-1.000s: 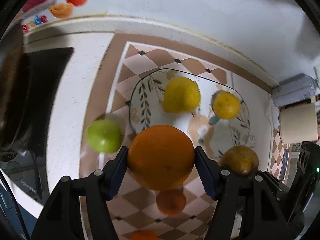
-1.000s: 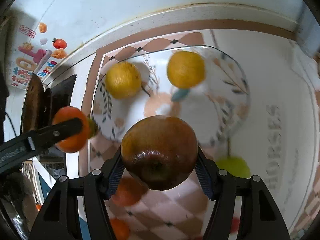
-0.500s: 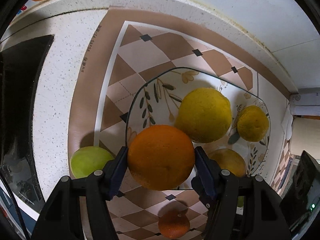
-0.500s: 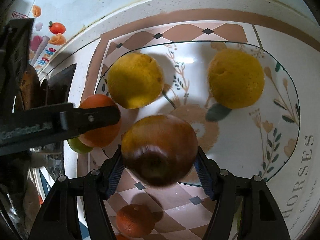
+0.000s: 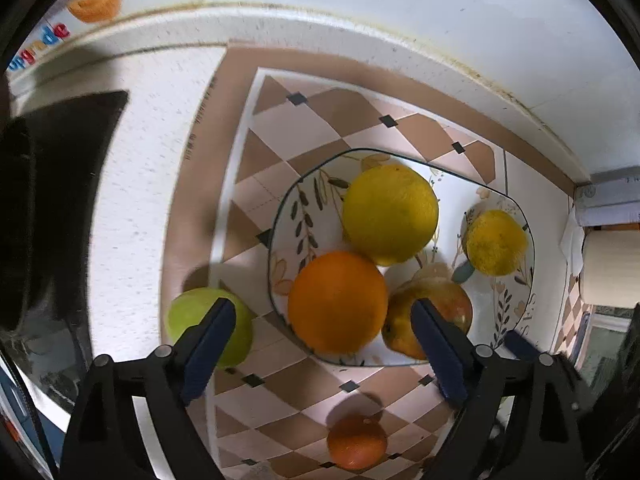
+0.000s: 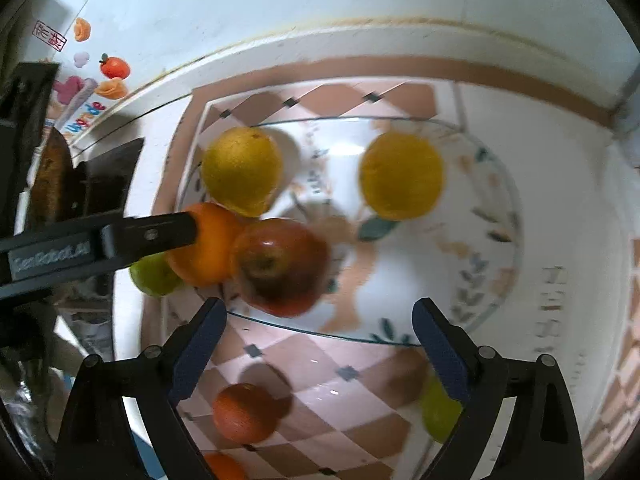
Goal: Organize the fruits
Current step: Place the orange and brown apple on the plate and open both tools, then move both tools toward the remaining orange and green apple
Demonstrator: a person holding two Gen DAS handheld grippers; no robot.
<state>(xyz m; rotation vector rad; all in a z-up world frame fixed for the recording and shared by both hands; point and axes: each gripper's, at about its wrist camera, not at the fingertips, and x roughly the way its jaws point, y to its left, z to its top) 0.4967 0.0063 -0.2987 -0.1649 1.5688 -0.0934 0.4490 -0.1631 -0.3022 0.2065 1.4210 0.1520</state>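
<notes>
A leaf-patterned glass plate (image 5: 320, 208) (image 6: 500, 200) holds two yellow citrus fruits (image 5: 390, 214) (image 5: 496, 242), a large orange (image 5: 338, 302) (image 6: 208, 248) and a red apple (image 5: 448, 304) (image 6: 280, 266). My left gripper (image 5: 320, 340) is open and empty, just in front of the orange. My right gripper (image 6: 320, 340) is open and empty, just in front of the apple. A green apple (image 5: 192, 314) lies on the counter left of the plate. A small orange (image 5: 356, 442) (image 6: 244, 412) lies in front of the plate.
A second green fruit (image 6: 438, 412) lies behind my right finger and another small orange (image 6: 224, 466) sits at the bottom edge. A dark stove (image 5: 60, 184) is at the left. The wall (image 5: 360, 4) runs behind the counter. A paper roll (image 5: 612, 268) stands at the right.
Both grippers have opened. The orange and the red apple now rest on the plate, and both grippers have drawn back a little.
</notes>
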